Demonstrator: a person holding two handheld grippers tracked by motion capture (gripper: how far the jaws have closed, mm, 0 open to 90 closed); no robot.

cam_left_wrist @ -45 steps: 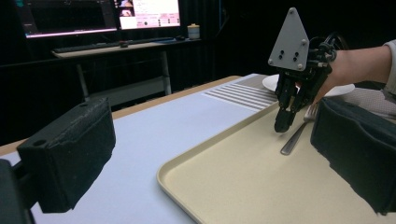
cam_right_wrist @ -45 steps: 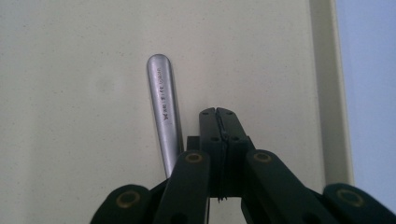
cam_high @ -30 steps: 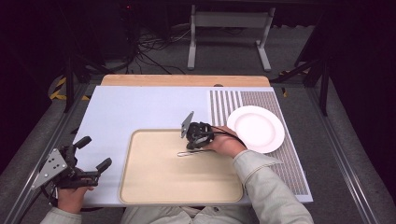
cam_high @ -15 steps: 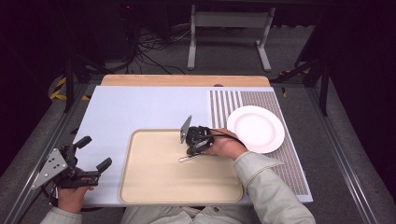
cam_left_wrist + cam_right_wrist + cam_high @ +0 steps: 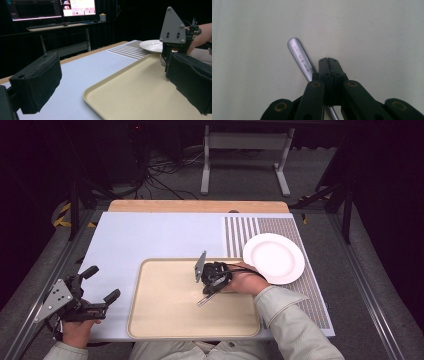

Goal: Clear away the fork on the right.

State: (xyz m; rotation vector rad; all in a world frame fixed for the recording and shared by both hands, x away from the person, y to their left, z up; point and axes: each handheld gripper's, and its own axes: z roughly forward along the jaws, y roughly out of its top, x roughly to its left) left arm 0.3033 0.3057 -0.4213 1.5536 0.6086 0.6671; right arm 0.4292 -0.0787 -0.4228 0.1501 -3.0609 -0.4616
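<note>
My right gripper (image 5: pixel 212 285) points down over the beige tray (image 5: pixel 165 320), with its grey plate tilted to the left. In the right gripper view its jaws (image 5: pixel 328 61) are pressed together on a metal utensil handle (image 5: pixel 300 57) that runs under them at a slant, close above the tray surface. From above, the utensil (image 5: pixel 206 298) sticks out below the gripper toward the tray's front. My left gripper (image 5: pixel 103 283) is held open off the table's front left corner, nothing between its pads (image 5: pixel 37 85). What is at the utensil's other end is hidden.
A white plate (image 5: pixel 274 257) sits on the striped mat (image 5: pixel 240 232) to the right of the tray. The pale blue table cover (image 5: pixel 150 235) lies bare behind the tray. Monitors and a desk (image 5: pixel 57 22) stand in the dark beyond the table.
The right gripper has shifted slightly left and nearer the person over the tray. The utensil has swung from lying flat to slanting toward the front. The left gripper has stayed still.
</note>
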